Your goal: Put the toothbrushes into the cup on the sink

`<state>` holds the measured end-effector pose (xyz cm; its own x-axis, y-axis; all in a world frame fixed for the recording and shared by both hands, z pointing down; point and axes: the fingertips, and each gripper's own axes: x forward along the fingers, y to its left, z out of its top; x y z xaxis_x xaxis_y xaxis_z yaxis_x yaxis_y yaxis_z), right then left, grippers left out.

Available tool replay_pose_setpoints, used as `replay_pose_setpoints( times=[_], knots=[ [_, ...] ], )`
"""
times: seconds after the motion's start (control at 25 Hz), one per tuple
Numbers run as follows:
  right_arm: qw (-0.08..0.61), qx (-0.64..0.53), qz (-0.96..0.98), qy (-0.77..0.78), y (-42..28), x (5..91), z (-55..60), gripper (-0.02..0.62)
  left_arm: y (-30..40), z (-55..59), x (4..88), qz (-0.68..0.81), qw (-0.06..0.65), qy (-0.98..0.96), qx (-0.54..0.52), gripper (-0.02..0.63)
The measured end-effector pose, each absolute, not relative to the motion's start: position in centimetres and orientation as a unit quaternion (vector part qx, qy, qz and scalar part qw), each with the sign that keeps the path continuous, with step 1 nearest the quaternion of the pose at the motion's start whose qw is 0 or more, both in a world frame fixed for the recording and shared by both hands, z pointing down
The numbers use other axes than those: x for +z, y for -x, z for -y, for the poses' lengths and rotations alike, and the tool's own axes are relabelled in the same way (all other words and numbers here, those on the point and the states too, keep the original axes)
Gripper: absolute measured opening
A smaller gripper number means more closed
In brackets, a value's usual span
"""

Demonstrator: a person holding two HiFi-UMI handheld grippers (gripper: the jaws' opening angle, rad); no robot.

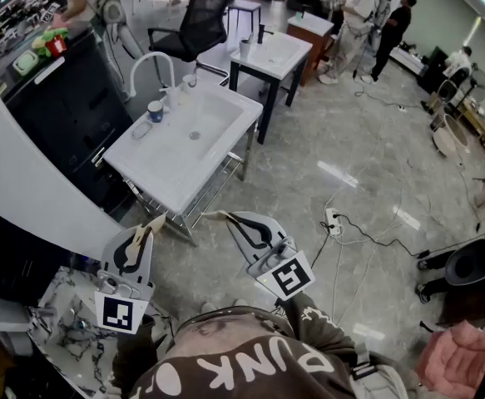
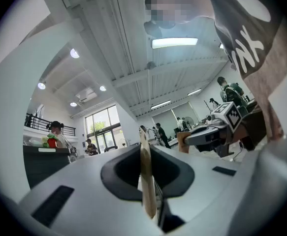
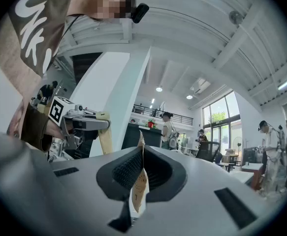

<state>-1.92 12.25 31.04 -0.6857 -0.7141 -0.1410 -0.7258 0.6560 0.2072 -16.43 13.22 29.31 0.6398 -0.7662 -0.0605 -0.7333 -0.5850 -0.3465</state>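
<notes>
The white sink (image 1: 169,166) stands on a metal frame ahead and to my left, with a curved white faucet (image 1: 149,61) at its back edge. By the faucet sits a small blue-and-white cup (image 1: 155,110), and a small pale item (image 1: 140,130) lies beside it, too small to identify. I cannot pick out any toothbrush. My left gripper (image 1: 153,223) (image 2: 144,149) and right gripper (image 1: 211,215) (image 3: 141,144) are held near my body, short of the sink. Both are shut with nothing between the jaws. In the gripper views they point up toward the ceiling.
A second sink table (image 1: 271,52) and a black office chair (image 1: 200,19) stand beyond the sink. To the left runs a black counter (image 1: 67,98). A power strip with cables (image 1: 332,221) lies on the floor at right. Several people (image 1: 358,15) stand at the back.
</notes>
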Motion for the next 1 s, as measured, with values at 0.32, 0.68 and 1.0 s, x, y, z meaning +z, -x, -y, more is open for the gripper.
replay_pose_setpoints(
  times=[0.32,0.68,1.0],
  knots=[
    [0.025,0.128,-0.91,0.393,2.0,31.2,-12.3,0.011,16.4,-13.2,29.4,-0.422,0.174,0.888,-0.05,0.03],
    [0.036,0.121,-0.905,0.406,0.9,31.1,-12.2,0.012,15.8,-13.2,29.4,-0.421,0.174,0.889,-0.054,0.029],
    [0.041,0.122,-0.904,0.407,-0.3,31.0,-11.9,0.012,14.7,-12.8,29.2,-0.422,0.178,0.887,-0.051,0.029]
  ],
)
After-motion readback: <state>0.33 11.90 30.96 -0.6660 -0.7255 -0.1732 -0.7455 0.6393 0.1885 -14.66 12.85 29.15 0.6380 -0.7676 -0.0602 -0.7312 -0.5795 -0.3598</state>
